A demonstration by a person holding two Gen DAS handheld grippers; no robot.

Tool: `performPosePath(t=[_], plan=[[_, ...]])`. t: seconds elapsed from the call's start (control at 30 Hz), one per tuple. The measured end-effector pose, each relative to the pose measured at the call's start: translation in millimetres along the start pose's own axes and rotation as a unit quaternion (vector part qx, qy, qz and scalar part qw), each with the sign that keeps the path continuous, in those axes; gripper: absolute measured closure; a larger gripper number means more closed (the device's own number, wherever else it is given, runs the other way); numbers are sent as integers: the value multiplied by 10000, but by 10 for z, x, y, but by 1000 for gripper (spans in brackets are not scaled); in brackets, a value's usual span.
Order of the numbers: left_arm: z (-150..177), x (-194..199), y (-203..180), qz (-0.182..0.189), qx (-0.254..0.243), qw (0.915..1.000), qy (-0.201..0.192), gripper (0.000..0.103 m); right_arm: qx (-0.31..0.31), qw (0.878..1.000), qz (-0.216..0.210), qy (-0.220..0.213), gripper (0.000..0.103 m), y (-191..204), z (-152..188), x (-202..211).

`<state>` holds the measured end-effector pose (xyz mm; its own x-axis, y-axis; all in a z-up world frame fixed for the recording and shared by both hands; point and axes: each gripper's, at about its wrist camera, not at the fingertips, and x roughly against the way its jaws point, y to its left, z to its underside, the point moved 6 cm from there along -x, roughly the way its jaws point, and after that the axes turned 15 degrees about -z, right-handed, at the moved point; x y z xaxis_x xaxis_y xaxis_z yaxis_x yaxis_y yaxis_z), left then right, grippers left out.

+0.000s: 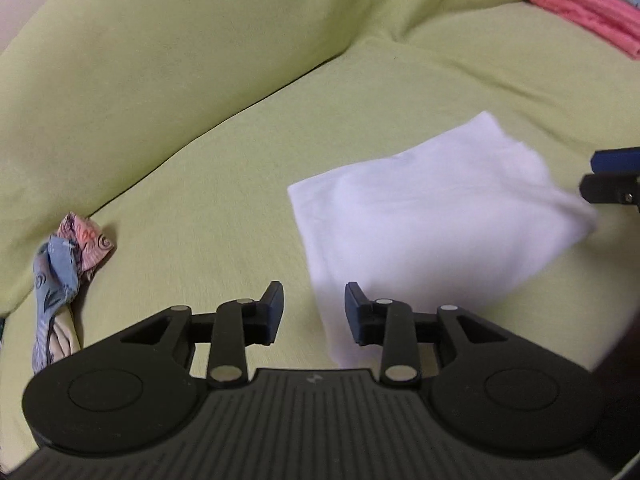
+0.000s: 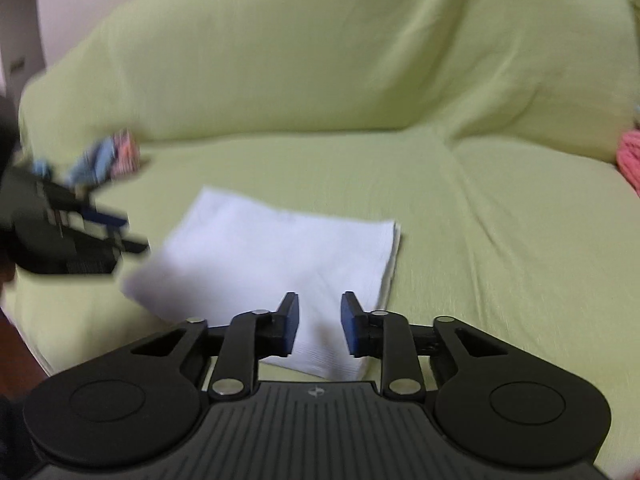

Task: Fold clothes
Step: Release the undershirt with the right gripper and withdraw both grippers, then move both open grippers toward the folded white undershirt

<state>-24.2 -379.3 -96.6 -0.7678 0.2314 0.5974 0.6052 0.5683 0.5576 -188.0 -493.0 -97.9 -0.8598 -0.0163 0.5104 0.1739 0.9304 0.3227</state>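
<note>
Folded white cloth, flat, squarish

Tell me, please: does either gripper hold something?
No. The left gripper and right gripper are both open and hold nothing; the white cloth lies folded on the sofa.

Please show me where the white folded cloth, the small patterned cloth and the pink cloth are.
white folded cloth [image 2: 280,252]: right wrist view, middle of its top layer.
small patterned cloth [image 1: 72,264]: left wrist view, crumpled blue and pink part.
pink cloth [image 1: 580,8]: left wrist view, ribbed top surface.
</note>
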Motion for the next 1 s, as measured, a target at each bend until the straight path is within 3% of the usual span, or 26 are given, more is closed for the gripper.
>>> performPosePath(t=[0.17, 0.47, 1.0], plan=[[144, 369, 11, -19, 188, 9998, 34, 67, -334, 9987, 261, -297, 61, 100, 16, 398], [524, 895, -33, 26, 397, 9992, 102, 56, -634, 9954, 519, -490, 52, 249, 326, 879], [668, 1286, -73, 43, 620, 9980, 78, 47, -447, 9958, 558, -578, 46, 532, 450, 1236]])
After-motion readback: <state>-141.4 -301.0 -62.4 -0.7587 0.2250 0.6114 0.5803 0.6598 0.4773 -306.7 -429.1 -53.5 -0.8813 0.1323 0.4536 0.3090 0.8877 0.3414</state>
